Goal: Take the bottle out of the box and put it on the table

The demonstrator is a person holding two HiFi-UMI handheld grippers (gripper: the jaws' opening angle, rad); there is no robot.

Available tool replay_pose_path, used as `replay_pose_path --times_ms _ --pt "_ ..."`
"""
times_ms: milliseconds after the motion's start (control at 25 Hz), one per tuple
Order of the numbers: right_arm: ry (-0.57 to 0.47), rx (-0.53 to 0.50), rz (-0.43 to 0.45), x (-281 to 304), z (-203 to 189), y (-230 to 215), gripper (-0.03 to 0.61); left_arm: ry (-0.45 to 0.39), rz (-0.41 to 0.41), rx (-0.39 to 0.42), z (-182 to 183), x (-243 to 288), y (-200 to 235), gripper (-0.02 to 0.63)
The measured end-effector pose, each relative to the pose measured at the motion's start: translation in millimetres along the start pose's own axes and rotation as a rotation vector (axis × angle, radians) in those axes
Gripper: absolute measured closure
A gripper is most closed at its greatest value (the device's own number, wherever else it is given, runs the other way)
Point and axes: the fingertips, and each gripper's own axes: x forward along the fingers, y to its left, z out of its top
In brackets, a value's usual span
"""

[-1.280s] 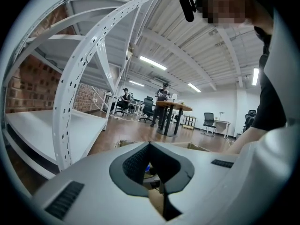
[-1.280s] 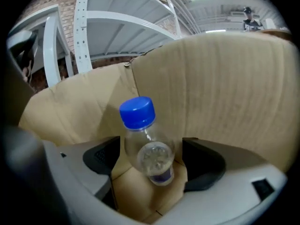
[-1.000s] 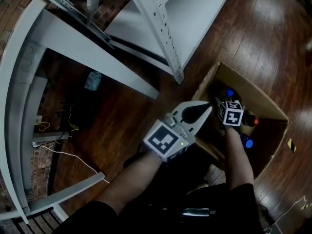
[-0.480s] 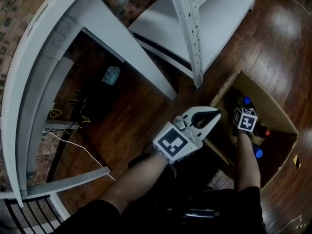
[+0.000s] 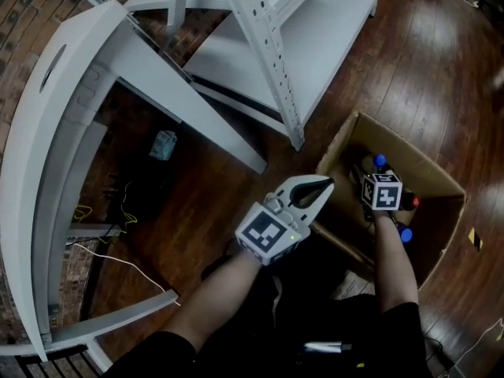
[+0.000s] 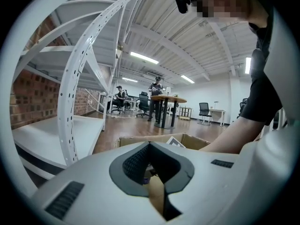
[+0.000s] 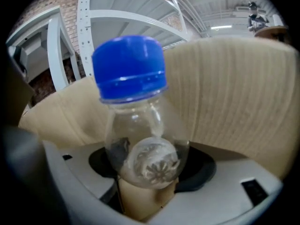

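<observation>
1. Currently, your right gripper (image 7: 150, 167) is inside the box. Its jaws have just been closing and now clamp the body of a clear plastic bottle (image 7: 143, 139), with nothing else between them.
2. Bottle: it has a blue screw cap (image 7: 129, 67) and leans with the cap uppermost. It lies within the cardboard box (image 5: 417, 168), with a box wall close behind it.
3. Your left gripper (image 5: 327, 186) has its jaws closed tip to tip and is empty. You hold it outside the box, just beside its left wall.
4. Box: it is open-topped and stands on the dark wooden floor (image 5: 441, 53). Its far corner is near the foot of a white metal shelving rack (image 5: 315, 30).
5. Other contents: a red cap (image 5: 415, 202) and a second blue cap (image 5: 405, 234) show beside your right forearm, toward the box's right wall.
</observation>
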Motion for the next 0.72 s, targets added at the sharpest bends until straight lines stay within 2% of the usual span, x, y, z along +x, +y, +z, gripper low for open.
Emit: replay_pose_path --times_ms 160,320,400,520,720 --pt "-0.004 -0.058 0.001 -23.2 5.5 5.5 0.264 -0.049 0.039 -0.027 5.9 3.0 2.1 0.609" --pt "-0.015 -0.064 0.014 -50.5 19.6 11.6 0.266 -0.092 0.019 0.034 22.0 17.1 -4.8 0.609" --pt "-0.03 -0.065 0.011 -72.7 30.3 13.9 0.269 -0.1 0.019 0.03 33.8 20.1 -7.0 0.609" --pt "-0.051 -0.029 -0.011 -119.6 56.5 14.7 0.272 -0.102 0.022 -0.021 72.7 20.7 -9.7 0.609" --pt "-0.056 0.012 -0.023 -225.0 115.0 33.3 0.273 -0.03 0.023 -0.065 165.1 13.2 -27.8 0.609"
